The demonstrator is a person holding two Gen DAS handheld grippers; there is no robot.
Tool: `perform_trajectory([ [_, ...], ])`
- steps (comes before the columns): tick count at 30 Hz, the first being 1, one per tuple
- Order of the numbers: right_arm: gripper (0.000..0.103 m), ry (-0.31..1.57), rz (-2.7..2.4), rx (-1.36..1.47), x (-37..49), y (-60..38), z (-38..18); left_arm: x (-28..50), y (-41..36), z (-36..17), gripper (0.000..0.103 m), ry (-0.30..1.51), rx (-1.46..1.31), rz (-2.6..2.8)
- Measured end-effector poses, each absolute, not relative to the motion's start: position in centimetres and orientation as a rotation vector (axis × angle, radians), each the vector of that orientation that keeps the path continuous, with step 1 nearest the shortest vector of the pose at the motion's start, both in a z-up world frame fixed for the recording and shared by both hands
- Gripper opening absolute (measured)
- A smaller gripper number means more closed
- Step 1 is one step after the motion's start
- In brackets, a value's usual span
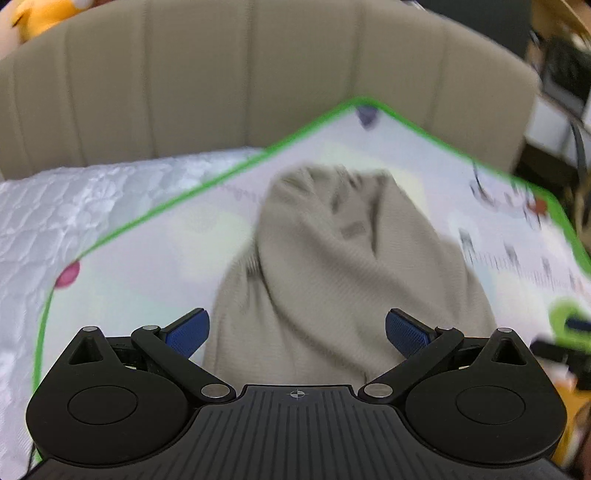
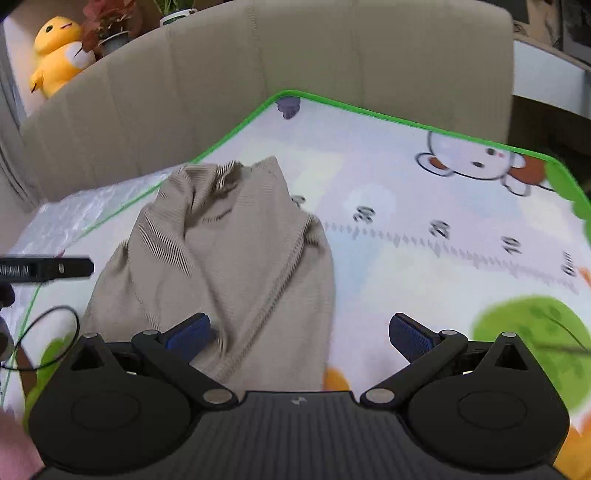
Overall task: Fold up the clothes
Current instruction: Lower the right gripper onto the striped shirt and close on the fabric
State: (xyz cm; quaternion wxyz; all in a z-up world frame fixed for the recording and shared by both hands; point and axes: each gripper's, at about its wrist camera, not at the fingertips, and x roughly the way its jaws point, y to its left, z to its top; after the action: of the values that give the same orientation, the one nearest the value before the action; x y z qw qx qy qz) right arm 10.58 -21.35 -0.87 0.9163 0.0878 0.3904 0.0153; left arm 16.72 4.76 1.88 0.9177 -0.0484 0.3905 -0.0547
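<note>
A beige ribbed knit garment [image 1: 332,266] lies crumpled in a heap on a cartoon-printed play mat [image 1: 147,266] with a green border. My left gripper [image 1: 297,334] is open above the near end of the garment, with its blue pads apart and nothing between them. In the right wrist view the same garment [image 2: 229,251] lies left of centre on the mat [image 2: 424,221]. My right gripper [image 2: 299,334] is open over the garment's near right edge, holding nothing. The left gripper's black body [image 2: 44,269] shows at the far left.
A beige padded headboard [image 1: 258,74] stands behind the mat. A white quilted bedspread [image 1: 74,206] lies under the mat on the left. A yellow plush toy [image 2: 55,55] and potted plants [image 2: 110,26] sit behind the headboard. A black cable [image 2: 48,332] loops at the left.
</note>
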Motion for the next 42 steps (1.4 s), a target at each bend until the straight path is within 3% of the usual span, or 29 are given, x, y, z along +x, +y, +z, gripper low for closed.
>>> perform_trajectory([
  [6, 0.103, 0.913, 0.078, 0.354, 15.8, -20.8, -6.3, 20.2, 5.3, -1.7, 0.103, 0.843, -0.449, -0.035],
  [11, 0.103, 0.985, 0.076, 0.406, 16.4, -21.0, -8.9, 20.5, 4.2, -3.8, 0.102, 0.746, -0.144, 0.034],
  [15, 0.103, 1.080, 0.122, 0.431, 17.5, -22.0, -8.3, 19.2, 7.2, -3.7, 0.102, 0.813, -0.178, 0.001],
  [17, 0.093, 1.081, 0.114, 0.391, 16.8, -22.2, -7.6, 18.7, 8.3, -4.1, 0.102, 0.871, -0.166, 0.011],
  [18, 0.080, 1.068, 0.099, 0.349, 16.1, -22.2, -7.3, 18.5, 8.8, -4.3, 0.102, 0.901, -0.152, 0.016],
  [21, 0.060, 1.037, 0.058, 0.234, 14.1, -22.0, -6.5, 17.8, 8.6, -5.2, 0.101, 0.985, -0.087, -0.002],
  [24, 0.048, 1.039, 0.090, 0.166, 12.7, -21.1, -7.5, 17.2, 7.5, -6.1, 0.093, 1.053, -0.027, -0.017],
  [26, 0.033, 1.035, 0.116, 0.141, 12.0, -20.6, -7.5, 16.9, 6.7, -6.6, 0.080, 1.099, 0.013, -0.027],
  [27, 0.016, 1.036, 0.130, 0.140, 11.7, -20.5, -7.4, 16.7, 6.3, -6.9, 0.075, 1.121, 0.033, -0.032],
  [28, 0.011, 1.041, 0.144, 0.143, 11.3, -20.5, -7.2, 16.3, 5.8, -6.9, 0.065, 1.137, 0.060, -0.041],
  [31, 0.009, 1.107, 0.169, 0.187, 8.9, -22.0, -6.7, 14.1, 4.2, -5.9, 0.044, 1.187, 0.129, -0.096],
  [36, 0.008, 1.195, 0.196, 0.264, 5.1, -24.6, -5.2, 10.5, 3.3, -3.0, 0.043, 1.225, 0.140, -0.233],
  [39, 0.012, 1.065, 0.208, 0.187, 3.8, -25.0, -1.9, 8.7, 4.4, 0.1, 0.050, 1.115, 0.077, -0.259],
  [40, 0.015, 1.004, 0.233, 0.198, 3.8, -24.9, -0.7, 8.4, 4.7, 1.0, 0.062, 1.054, 0.089, -0.253],
  [41, 0.021, 0.975, 0.259, 0.270, 4.2, -25.0, 0.0, 8.1, 4.7, 1.7, 0.069, 0.996, 0.115, -0.247],
  [42, 0.037, 0.968, 0.278, 0.357, 4.9, -24.8, 0.1, 7.8, 4.6, 2.3, 0.072, 0.954, 0.144, -0.243],
])
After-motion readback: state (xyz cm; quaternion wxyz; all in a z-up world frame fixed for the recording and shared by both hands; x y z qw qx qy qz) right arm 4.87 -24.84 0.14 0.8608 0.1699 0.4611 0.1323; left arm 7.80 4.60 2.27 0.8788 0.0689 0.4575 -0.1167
